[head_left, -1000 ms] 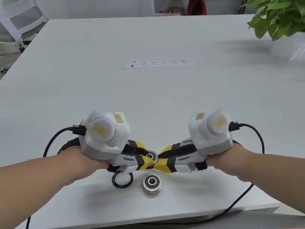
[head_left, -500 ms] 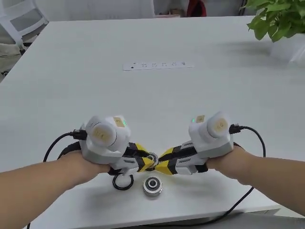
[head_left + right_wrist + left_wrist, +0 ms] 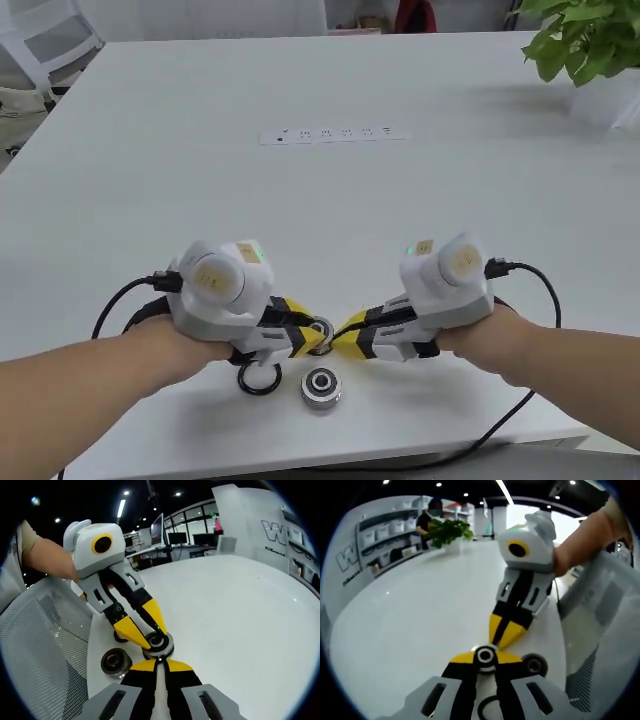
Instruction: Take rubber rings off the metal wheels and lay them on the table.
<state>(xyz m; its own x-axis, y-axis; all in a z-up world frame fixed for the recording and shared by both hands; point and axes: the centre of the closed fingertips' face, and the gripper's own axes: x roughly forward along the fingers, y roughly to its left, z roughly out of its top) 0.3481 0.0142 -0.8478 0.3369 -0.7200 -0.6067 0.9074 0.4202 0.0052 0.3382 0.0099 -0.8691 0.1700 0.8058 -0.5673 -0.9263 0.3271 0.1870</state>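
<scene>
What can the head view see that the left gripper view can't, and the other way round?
The head view has the white power strip far up the table and a white chair in the corner. The left gripper view has wall shelves with bins, a person beside them and a mesh chair. Both have the left gripper holding a metal wheel, the right gripper meeting it, a second wheel, a loose black ring and the leafy plant.

The white table (image 3: 150, 150) carries a power strip (image 3: 334, 134). Well nearer than it lie a metal wheel (image 3: 321, 386) and, just beside, a black rubber ring (image 3: 257, 378). A potted plant (image 3: 605, 95) stands far right of the strip.
</scene>
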